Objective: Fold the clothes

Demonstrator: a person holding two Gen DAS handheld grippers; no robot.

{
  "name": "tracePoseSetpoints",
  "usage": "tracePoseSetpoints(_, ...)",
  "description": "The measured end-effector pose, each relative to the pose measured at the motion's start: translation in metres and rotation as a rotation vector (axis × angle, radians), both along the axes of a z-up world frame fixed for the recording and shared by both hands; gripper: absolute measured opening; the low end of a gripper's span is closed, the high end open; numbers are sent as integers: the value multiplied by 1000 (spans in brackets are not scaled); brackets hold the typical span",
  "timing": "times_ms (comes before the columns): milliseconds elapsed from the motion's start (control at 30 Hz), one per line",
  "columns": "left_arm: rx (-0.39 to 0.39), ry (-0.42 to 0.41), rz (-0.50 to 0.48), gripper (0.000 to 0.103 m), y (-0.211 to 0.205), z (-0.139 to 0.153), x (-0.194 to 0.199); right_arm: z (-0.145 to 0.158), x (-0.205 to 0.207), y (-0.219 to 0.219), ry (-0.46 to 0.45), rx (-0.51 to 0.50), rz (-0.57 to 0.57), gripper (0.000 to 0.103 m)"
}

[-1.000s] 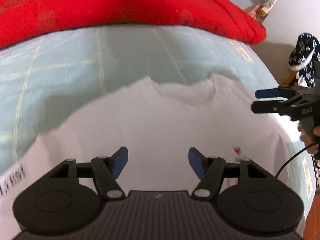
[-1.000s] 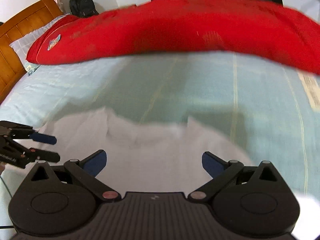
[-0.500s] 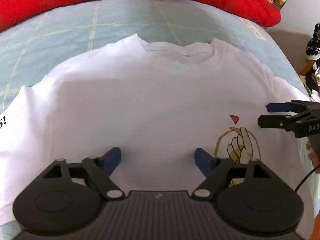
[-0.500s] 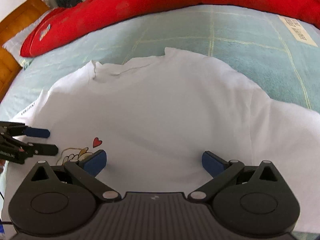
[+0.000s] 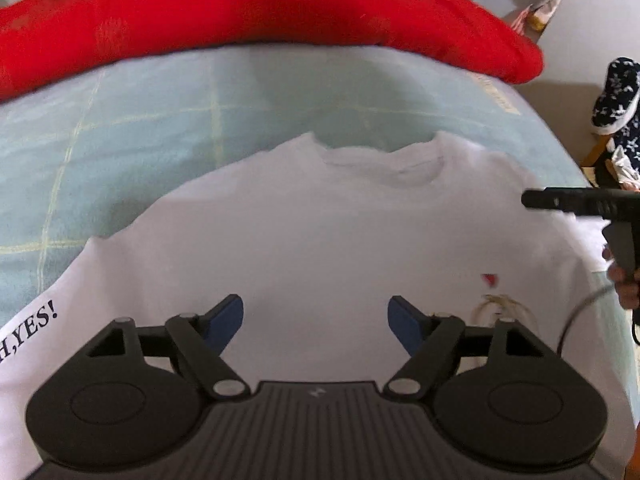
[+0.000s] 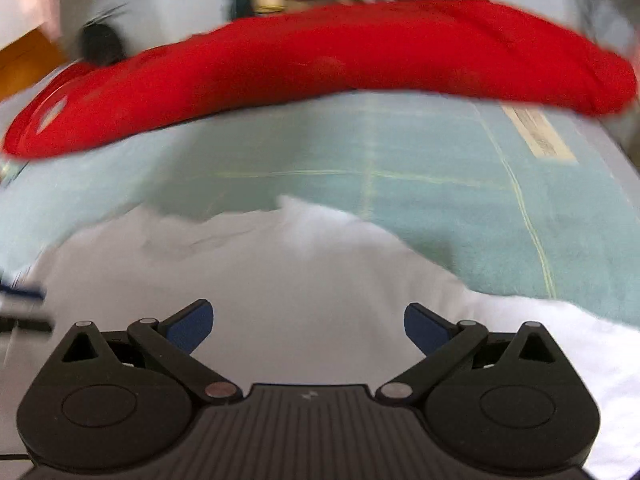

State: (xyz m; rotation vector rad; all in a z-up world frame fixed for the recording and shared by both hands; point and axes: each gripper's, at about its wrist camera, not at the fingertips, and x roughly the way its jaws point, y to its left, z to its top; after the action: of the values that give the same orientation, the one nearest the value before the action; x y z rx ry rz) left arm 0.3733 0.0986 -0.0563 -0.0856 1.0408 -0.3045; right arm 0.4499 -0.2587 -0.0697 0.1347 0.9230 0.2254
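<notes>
- Left wrist view: we see the white T-shirt (image 5: 320, 240) lying flat on the bed (image 5: 140, 120), collar toward the red duvet (image 5: 240, 12) at the far edge, its long axis running straight away from us. Our left gripper (image 5: 316, 318) hovers over the lower chest, jaws wide but closing slightly, nothing between them. The left sleeve, printed "YES!", lies to its left. The right gripper (image 5: 560, 200) hangs over the other shoulder.
- Right wrist view: blurred. Our right gripper (image 6: 308, 326) has jaws wide and empty above the T-shirt (image 6: 300, 272), whose right sleeve trails toward the bed's (image 6: 440, 184) right edge. We judge each hand nearest its own sleeve.
</notes>
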Motion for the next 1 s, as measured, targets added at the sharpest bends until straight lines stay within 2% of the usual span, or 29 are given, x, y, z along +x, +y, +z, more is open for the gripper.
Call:
tracePoseSetpoints(100, 1, -6, 14, 78, 2, -13, 10, -27, 27, -14, 41, 14, -95, 103)
tracePoseSetpoints(267, 26, -37, 27, 79, -2, -18, 31, -33, 58, -19, -14, -30, -73, 103)
tracePoseSetpoints(367, 13, -38, 45, 79, 0, -6, 33, -17, 56, -30, -11, 4, -72, 103)
tracePoseSetpoints(467, 22, -48, 49, 79, 3, 5, 20, 6, 29, -40, -50, 13, -54, 103)
tracePoseSetpoints(567, 39, -26, 48, 80, 3, 0, 9, 5, 5, -51, -15, 36, -61, 103)
tracePoseSetpoints(633, 48, -4, 46, 80, 1, -9, 8, -9, 4, -55, 31, 40, -81, 103)
tracePoseSetpoints(800, 107, -26, 100, 79, 1, -20, 22, -34, 29, -69, -15, -4, -166, 103)
tracePoseSetpoints(900, 63, -22, 152, 78, 7, -10, 25, -22, 34, -74, 6, 17, -191, 103)
tracePoseSetpoints(1000, 55, -34, 137, 80, 4, -2, 13, -3, 23, -63, -1, 63, -111, 103)
